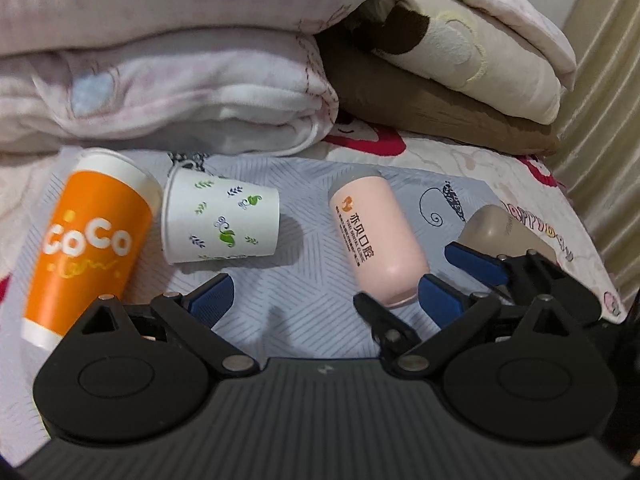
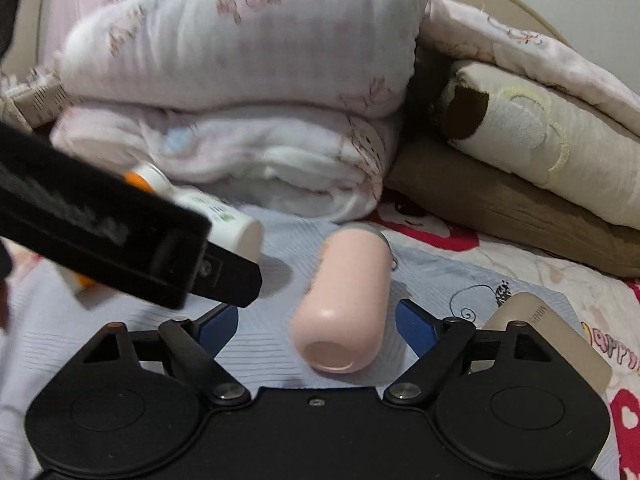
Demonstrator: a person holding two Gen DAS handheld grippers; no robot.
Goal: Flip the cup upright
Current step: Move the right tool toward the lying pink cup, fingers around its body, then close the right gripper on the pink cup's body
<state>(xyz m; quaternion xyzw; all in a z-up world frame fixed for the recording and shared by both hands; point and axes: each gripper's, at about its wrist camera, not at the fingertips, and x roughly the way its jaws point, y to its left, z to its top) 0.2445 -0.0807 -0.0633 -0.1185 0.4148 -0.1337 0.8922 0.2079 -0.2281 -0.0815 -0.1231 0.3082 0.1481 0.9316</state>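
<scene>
The pink cup (image 2: 340,308) lies on its side near the middle of the pale striped mat (image 2: 260,344), long axis running from the near edge toward the folded quilts (image 2: 240,80), base toward the right gripper (image 2: 318,324). That gripper's blue fingers (image 2: 414,326) are spread wide on either side of the base, touching nothing. The left gripper (image 1: 326,300) is likewise spread wide and holds nothing (the white leaf-print cup (image 1: 220,220) and orange cup (image 1: 86,240) lie beyond it).

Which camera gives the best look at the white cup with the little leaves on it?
The left wrist view: the leaf-print cup lies on its side in full sight, sharp, beside the orange cup. In the right wrist view the left tool covers most of it.
</scene>
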